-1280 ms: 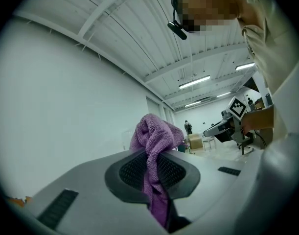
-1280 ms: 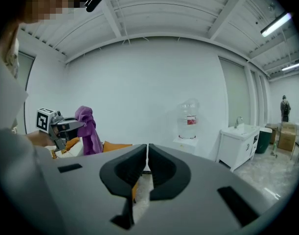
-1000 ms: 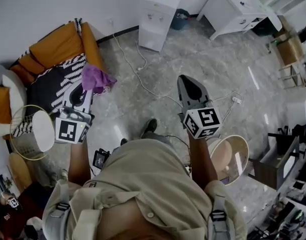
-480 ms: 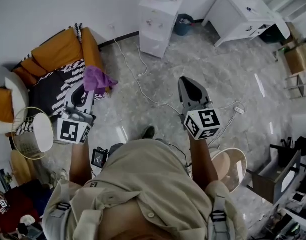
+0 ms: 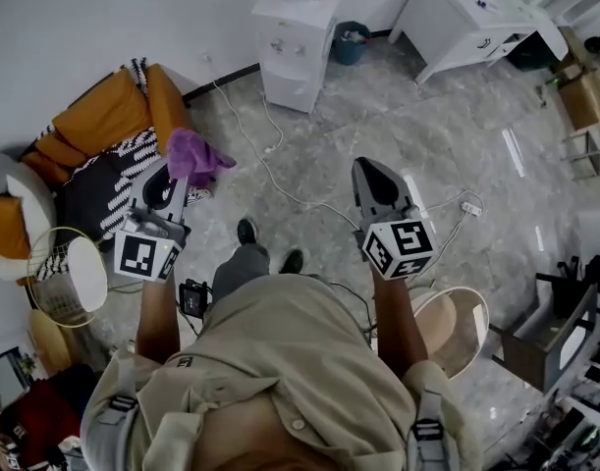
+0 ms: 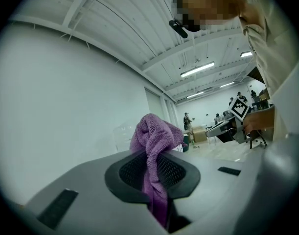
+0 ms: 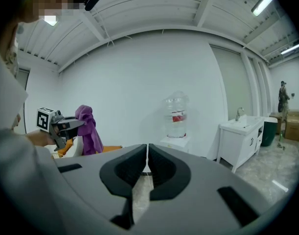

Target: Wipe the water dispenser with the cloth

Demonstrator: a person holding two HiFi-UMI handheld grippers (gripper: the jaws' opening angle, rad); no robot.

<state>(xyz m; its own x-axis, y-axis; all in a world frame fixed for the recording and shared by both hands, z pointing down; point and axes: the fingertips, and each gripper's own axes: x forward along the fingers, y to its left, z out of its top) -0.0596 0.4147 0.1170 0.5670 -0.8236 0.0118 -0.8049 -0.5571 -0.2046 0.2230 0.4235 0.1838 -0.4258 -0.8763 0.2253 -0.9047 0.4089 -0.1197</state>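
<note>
The white water dispenser stands against the far wall, with its clear bottle on top in the right gripper view. A purple cloth hangs from my left gripper, whose jaws are shut on it; the cloth bunches above the jaws in the left gripper view. My right gripper is shut with nothing between its jaws and points toward the dispenser. From the right gripper view the cloth shows at the left. Both grippers are held over the floor, well short of the dispenser.
An orange sofa with a patterned cushion lies at the left. A white cable runs over the grey floor. A white sink cabinet and a blue bin stand near the dispenser. Round fans sit at both sides.
The person has walked forward, a leg now stepping out below. The dispenser shows more fully at the top. Both grippers keep their hold and pose.
</note>
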